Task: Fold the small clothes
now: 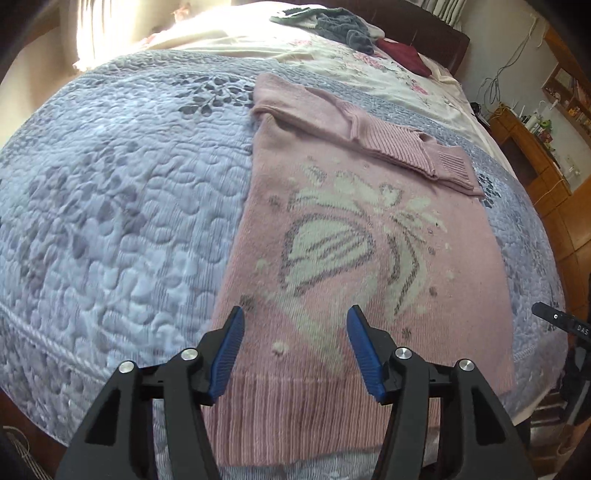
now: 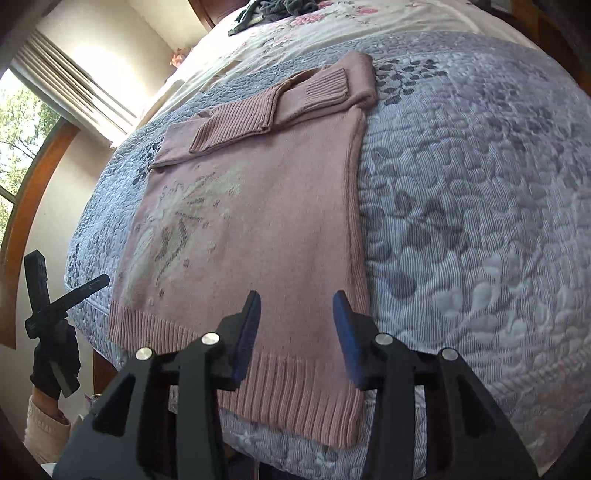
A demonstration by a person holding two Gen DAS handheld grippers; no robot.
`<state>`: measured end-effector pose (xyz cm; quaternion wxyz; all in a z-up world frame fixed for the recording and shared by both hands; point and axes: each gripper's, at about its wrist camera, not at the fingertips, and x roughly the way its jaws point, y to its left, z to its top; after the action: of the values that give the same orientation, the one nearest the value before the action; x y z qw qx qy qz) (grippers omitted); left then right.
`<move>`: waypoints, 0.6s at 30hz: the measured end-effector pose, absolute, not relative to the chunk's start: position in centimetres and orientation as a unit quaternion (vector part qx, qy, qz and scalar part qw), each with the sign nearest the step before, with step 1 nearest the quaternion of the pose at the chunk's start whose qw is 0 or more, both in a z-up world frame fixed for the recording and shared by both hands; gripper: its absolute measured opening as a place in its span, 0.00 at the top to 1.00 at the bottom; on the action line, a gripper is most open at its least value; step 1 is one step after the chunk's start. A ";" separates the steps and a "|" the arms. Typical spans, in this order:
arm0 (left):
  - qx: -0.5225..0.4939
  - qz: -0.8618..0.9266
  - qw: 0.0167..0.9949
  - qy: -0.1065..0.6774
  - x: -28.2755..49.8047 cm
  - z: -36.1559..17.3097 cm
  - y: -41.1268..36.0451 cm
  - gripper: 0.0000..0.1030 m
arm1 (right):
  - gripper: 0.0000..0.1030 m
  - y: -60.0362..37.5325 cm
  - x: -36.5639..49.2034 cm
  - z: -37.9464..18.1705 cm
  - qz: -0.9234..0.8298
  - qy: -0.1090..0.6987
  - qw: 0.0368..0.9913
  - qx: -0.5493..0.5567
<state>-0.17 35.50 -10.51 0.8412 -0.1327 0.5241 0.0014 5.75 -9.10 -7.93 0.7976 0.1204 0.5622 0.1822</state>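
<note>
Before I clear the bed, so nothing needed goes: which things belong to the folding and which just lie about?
Job:
pink knitted sweater with sleeves folded across
left gripper, open
right gripper, open

Lying about:
grey crumpled clothes near the headboard
dark red cloth
blue quilted bedspread

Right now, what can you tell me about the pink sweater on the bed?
The pink sweater is a soft-looking knit lying flat on the blue-grey quilted bedspread. It has a pale butterfly-like pattern with grey outlines, a ribbed hem at the near edge, and both sleeves folded across the top, their ribbed cuffs overlapping. The open left gripper and right gripper hover above the hem; neither holds it.
</note>
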 end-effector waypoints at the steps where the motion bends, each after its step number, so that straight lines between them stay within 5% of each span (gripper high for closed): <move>1: -0.140 0.006 0.841 0.523 -1.2 -10.4 35.9 0.44 | 0.59 -9.3 4.7 -8.1 0.176 0.564 0.798 0.121; 18: -0.175 0.003 0.822 0.542 -6.4 -12.5 37.8 0.42 | 0.52 -11.3 -0.2 -12.3 0.153 0.598 0.774 0.138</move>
<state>-6.39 37.78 -12.50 0.8220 -0.1747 0.5420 0.0034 -0.15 -11.29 -12.33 0.7741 0.1385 0.5984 0.1534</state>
